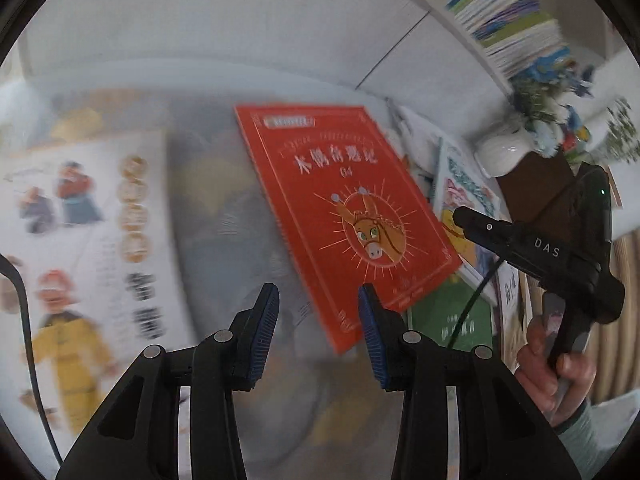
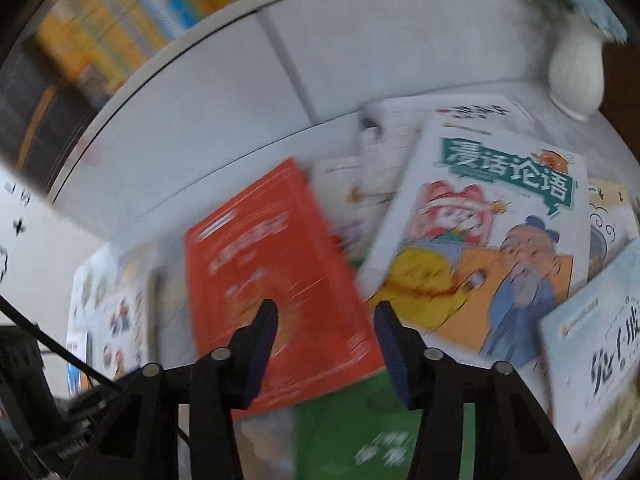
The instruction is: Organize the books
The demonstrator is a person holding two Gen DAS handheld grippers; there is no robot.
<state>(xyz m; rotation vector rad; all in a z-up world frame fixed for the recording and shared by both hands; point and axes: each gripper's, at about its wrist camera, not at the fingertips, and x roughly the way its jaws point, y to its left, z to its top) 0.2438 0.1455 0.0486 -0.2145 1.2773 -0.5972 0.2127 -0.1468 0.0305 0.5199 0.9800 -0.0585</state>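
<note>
From my left wrist, my left claw [image 1: 318,300] stands spread with nothing between its blue pads; the red book [image 1: 344,220] lies just ahead and a little right of it on the worktop [image 1: 208,184], its near corner beside the right-hand pad, its long axis running away and up-left. To its right are overlapping books, a green book [image 1: 444,324] half under it, and beyond them my right hand [image 1: 560,360] on its tool. A white vase [image 1: 500,152] holds blue flowers, and the shelf [image 1: 516,20] above is packed with upright books. From my right wrist, my right claw [image 2: 324,318] is spread too, gripping nothing, hanging over the red book's near edge; blur leaves me unsure whether a pad touches the cover. Here the book lies straight ahead, so I judge the right hand nearer. The cartoon book [image 2: 480,240] lies just right of it.
</note>
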